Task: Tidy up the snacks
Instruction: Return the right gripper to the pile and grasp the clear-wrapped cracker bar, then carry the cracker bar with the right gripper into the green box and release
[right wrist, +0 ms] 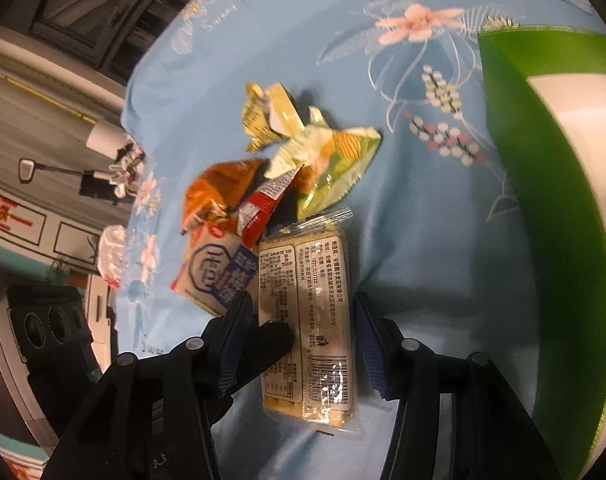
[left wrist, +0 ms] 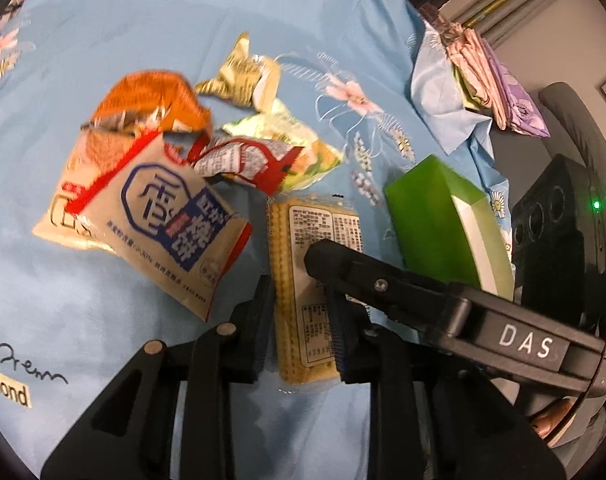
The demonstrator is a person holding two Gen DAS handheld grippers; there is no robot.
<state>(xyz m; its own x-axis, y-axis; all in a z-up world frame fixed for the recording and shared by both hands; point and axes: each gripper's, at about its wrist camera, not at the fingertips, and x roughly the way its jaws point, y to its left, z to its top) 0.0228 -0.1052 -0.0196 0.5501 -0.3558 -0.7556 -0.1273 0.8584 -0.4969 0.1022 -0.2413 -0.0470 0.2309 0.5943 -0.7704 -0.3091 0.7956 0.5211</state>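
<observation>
Since the clear-wrapped, brittle cracker pack is slippery, we straddle its long edges with both open grippers, squeezing lightly.

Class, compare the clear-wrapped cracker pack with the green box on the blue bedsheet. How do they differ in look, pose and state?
The cracker pack is flat, in a see-through wrapper with a printed label; the green box is opaque, solid green with a pale band. The cracker pack lies between the jaws of both the left gripper and the right gripper; the green box sits apart, ungripped. Both rest on the blue floral sheet.
</observation>
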